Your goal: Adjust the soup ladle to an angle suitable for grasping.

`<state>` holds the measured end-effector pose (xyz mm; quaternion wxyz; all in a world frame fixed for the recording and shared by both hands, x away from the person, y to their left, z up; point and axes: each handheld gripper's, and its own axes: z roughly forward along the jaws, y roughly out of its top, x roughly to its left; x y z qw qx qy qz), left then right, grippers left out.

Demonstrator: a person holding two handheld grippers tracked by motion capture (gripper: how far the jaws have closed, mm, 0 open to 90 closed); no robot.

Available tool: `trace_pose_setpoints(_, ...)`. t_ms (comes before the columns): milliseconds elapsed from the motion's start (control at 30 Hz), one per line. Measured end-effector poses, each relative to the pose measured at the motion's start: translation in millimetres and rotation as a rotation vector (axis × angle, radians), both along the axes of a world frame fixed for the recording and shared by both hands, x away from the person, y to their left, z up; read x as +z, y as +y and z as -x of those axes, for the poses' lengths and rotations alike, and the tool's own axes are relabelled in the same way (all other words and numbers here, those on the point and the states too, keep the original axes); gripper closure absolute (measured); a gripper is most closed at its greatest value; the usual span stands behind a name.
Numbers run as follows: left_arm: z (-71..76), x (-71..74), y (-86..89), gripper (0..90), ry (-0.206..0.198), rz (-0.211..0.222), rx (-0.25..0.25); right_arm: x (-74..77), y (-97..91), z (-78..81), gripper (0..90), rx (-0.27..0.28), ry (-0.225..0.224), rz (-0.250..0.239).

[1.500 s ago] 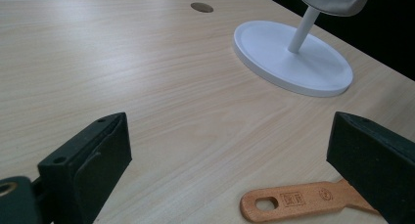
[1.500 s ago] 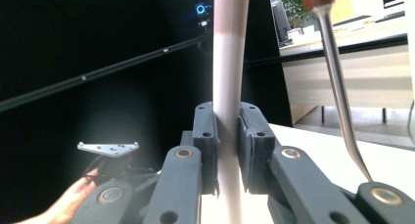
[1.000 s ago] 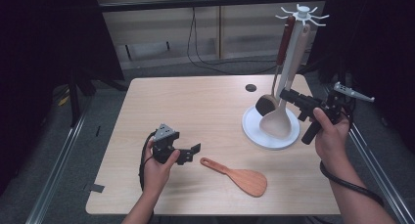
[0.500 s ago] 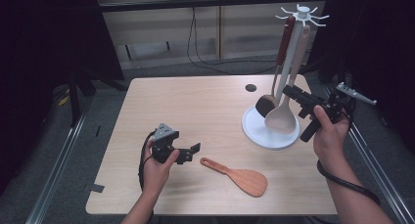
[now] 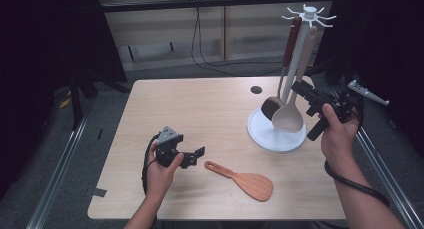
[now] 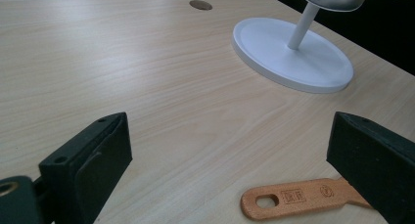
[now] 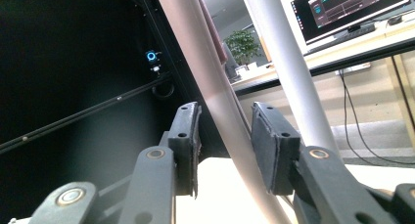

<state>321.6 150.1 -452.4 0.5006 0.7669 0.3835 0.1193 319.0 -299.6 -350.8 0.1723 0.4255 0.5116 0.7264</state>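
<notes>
The right gripper (image 7: 222,150), jaws just eased apart around the pale ladle (image 5: 289,116) hanging on the white rack (image 5: 276,135), could snag and unhook it when pulling away, while the left gripper (image 6: 230,170) rests spread near the wooden spatula (image 5: 246,180)

- The left hand (image 5: 162,164) rests low over the near part of the table, forearm coming in from the bottom edge.
- The left gripper (image 5: 196,155) points toward the right, level with the tabletop, its jaws spread wide with nothing between them.
- The right hand (image 5: 336,131) is raised at the table's right edge, wrist bent upward.
- The right gripper (image 5: 299,87) points left; its jaws have just been opening and stand apart, pads (image 7: 188,141) clear of the handle between them.
</notes>
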Motion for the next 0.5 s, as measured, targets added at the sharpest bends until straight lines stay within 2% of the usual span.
trace_pose_setpoints(133, 0.3, 1.1, -0.2, 2.6, -0.006, 0.014, 0.000, 3.5, 0.3, 0.3, 62.4, -0.011, -0.019, 0.012)
trace_pose_setpoints(233, 0.5, 1.9, 0.9, 2.6, -0.010, 0.008, -0.003, 6.8, 0.8, 1.3, 60.1, -0.015, -0.040, 0.027)
trace_pose_setpoints(300, 0.6, 2.4, 1.2, 2.6, -0.013, 0.007, 0.005, 10.3, 1.3, 3.2, 57.1, -0.047, -0.056, 0.055)
trace_pose_setpoints(400, 0.5, 3.0, 1.7, 2.6, -0.014, 0.005, -0.001, 12.6, 0.9, 4.6, 56.9, -0.072, -0.068, 0.066)
trace_pose_setpoints(467, 0.8, 3.6, 2.1, 2.6, -0.018, 0.004, -0.005, 15.5, 0.3, 6.7, 57.0, -0.098, -0.085, 0.090)
trace_pose_setpoints(500, 1.2, 3.7, 1.4, 2.6, -0.016, 0.014, -0.001, 17.3, 0.2, 7.8, 57.2, -0.106, -0.095, 0.093)
